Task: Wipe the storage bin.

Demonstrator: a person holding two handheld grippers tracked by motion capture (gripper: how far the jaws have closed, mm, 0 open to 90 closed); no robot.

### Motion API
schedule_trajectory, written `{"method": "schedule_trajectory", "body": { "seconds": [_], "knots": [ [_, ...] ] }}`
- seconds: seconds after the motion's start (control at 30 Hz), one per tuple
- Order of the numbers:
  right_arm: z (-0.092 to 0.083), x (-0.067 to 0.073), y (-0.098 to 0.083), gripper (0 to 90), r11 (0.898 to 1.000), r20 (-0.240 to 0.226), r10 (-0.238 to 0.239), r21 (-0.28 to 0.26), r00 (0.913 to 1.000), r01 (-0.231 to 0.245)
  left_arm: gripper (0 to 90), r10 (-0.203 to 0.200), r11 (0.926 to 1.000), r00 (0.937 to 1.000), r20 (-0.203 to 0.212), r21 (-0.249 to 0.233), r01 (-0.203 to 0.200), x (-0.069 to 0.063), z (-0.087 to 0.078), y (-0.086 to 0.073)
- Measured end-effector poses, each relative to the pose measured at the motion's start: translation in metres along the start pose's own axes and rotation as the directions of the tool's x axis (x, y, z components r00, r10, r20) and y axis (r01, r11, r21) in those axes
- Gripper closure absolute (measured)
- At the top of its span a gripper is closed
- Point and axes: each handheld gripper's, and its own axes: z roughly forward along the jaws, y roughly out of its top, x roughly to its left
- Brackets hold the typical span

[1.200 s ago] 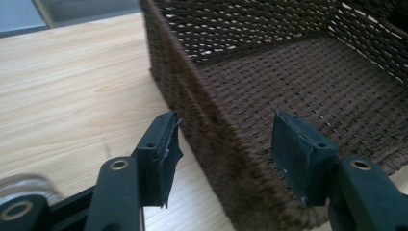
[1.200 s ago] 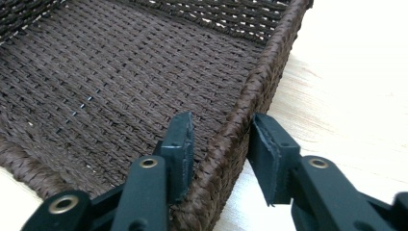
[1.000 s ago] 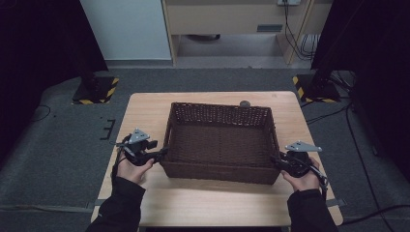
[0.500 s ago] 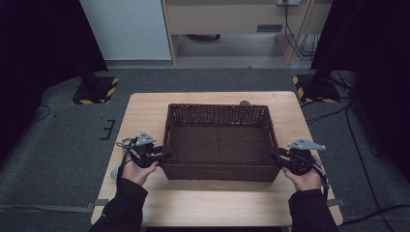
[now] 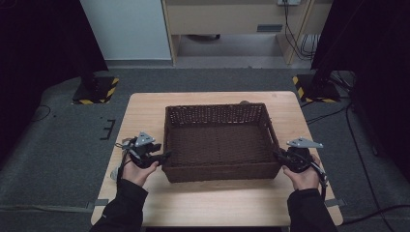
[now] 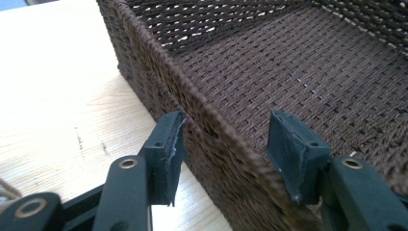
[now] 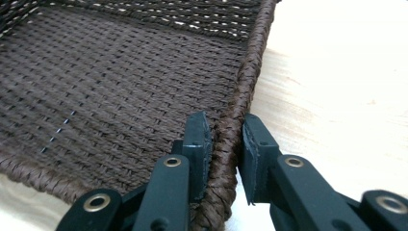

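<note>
Brown woven basket (image 5: 220, 142) sits mid-table on wooden table (image 5: 145, 111), long side toward person. Left gripper (image 5: 162, 157) at basket's left wall, near corner; jaws straddle rim, one outside, one inside, just reopened, pads (image 6: 169, 144) not pressing weave. Right gripper (image 5: 279, 155) at right wall, near corner; jaws just closed, pads (image 7: 199, 139) clamp rim. Hand (image 5: 303, 176) behind right gripper.
</note>
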Motion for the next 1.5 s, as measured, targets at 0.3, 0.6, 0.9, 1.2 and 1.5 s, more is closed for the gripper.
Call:
{"method": "schedule_trajectory", "body": {
  "seconds": [0.3, 0.6, 0.9, 1.2, 1.5],
  "knots": [
    [-0.002, 0.003, 0.001, 66.4, 1.000, 0.012, -0.003, -0.016, 0.9999, 0.004, 48.2, 0.014, 0.9997, 0.9998, -0.017, 0.019, -0.014, -0.007, 0.010, -0.007],
    [-0.007, 0.000, 0.000, 76.0, 1.000, 0.036, 0.022, -0.023, 0.9991, -0.021, 47.3, 0.026, 0.9994, 0.9996, -0.008, 0.023, -0.025, -0.013, 0.006, -0.007],
    [0.003, -0.008, 0.005, 79.2, 0.999, 0.044, 0.021, -0.029, 0.9988, -0.020, 41.5, -0.012, 0.9997, 0.9999, 0.004, -0.020, 0.013, -0.001, 0.002, 0.002],
    [-0.001, -0.007, 0.008, 66.6, 0.998, 0.047, 0.004, -0.068, 0.9989, -0.001, 45.3, -0.022, 0.9997, 0.9998, 0.003, -0.013, 0.022, -0.012, 0.007, -0.003],
    [-0.013, -0.008, 0.008, 58.3, 0.996, 0.056, 0.043, -0.086, 0.9975, -0.038, 43.5, -0.017, 0.9999, 0.9998, -0.004, 0.004, 0.017, -0.023, 0.004, -0.004]
  ]
}}
